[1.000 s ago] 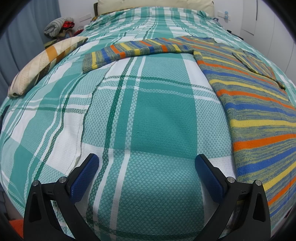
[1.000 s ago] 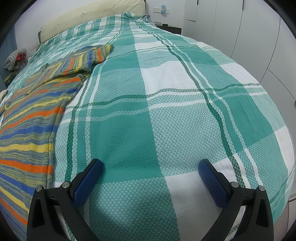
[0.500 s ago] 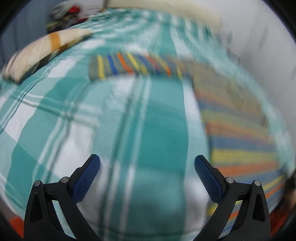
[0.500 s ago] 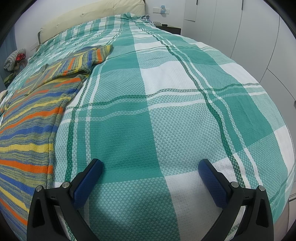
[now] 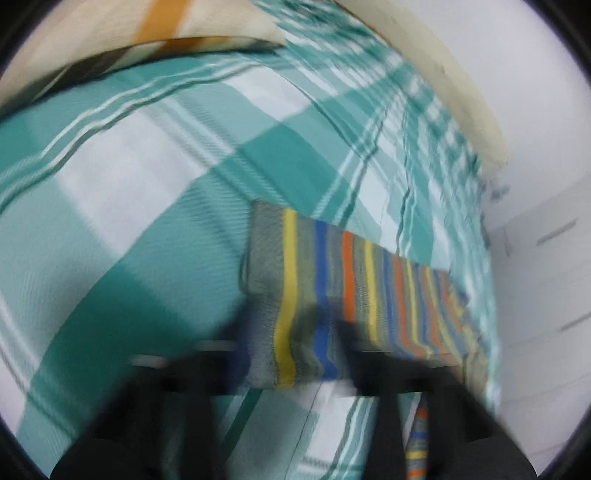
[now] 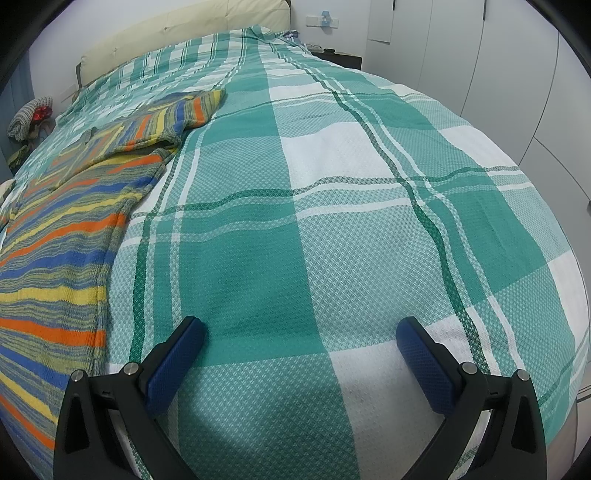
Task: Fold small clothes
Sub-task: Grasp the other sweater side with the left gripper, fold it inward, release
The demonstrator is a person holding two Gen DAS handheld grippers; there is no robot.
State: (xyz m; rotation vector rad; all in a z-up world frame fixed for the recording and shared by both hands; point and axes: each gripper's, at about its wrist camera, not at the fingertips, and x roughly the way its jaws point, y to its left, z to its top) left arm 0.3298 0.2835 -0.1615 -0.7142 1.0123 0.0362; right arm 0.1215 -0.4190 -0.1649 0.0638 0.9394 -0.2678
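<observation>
– Two grippers; how is the left gripper [image 5: 291, 332] set?

– Badly blurred in its own view; its black fingers stand close together and its jaws are closing on the sleeve [image 5: 354, 280] of the knitted sweater striped in blue, orange, yellow and grey [image 6: 66, 236]; the cuff end sits between them.

– And around it?

– The sleeve lies flat on the bed's teal-and-white plaid woven cover [image 5: 147, 221], running off to the right; a cream pillow with an orange band [image 5: 110, 29] lies well beyond it, at the top left.

– Where is the sweater's body?

– In the right wrist view it is spread flat along the left side of the bed, its other sleeve folded in across the chest, cuff pointing towards the padded cream headboard [image 6: 166, 33].

– The right gripper [image 6: 299, 343]?

– Spread wide, blue pads far apart, nothing between them; it hangs over bare plaid cover, well to the right of the sweater; white wardrobe doors [image 6: 461, 55] stand beyond the bed's right edge.
</observation>
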